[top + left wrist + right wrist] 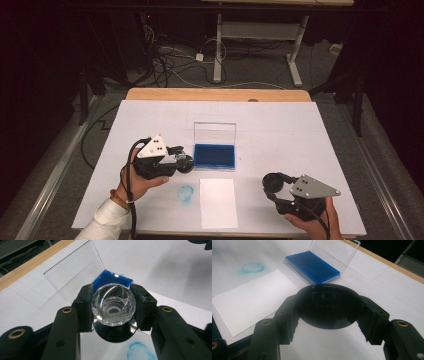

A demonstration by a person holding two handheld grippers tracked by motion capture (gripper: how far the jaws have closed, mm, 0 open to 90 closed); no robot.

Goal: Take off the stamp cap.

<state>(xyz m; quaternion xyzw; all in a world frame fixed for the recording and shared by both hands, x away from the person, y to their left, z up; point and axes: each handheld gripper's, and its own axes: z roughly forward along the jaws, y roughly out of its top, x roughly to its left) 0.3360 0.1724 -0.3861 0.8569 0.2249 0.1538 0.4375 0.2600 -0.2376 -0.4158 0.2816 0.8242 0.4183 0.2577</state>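
Right gripper [273, 184] clamped on a dark round cap [327, 305], well right of the blue ink pad [214, 156]. Left gripper [184, 162] clamped on a faceted clear stamp [113, 304], just left of the pad. Pad's clear lid [215, 132] upright. White paper [218, 202] and blue smudge [186, 192] lie before the pad.

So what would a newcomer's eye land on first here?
Probably the open blue ink pad at the table's middle, its clear lid standing up. Next, the clear faceted stamp clamped in the left gripper just left of the pad, and the blue ring smudge beside the blank white card.
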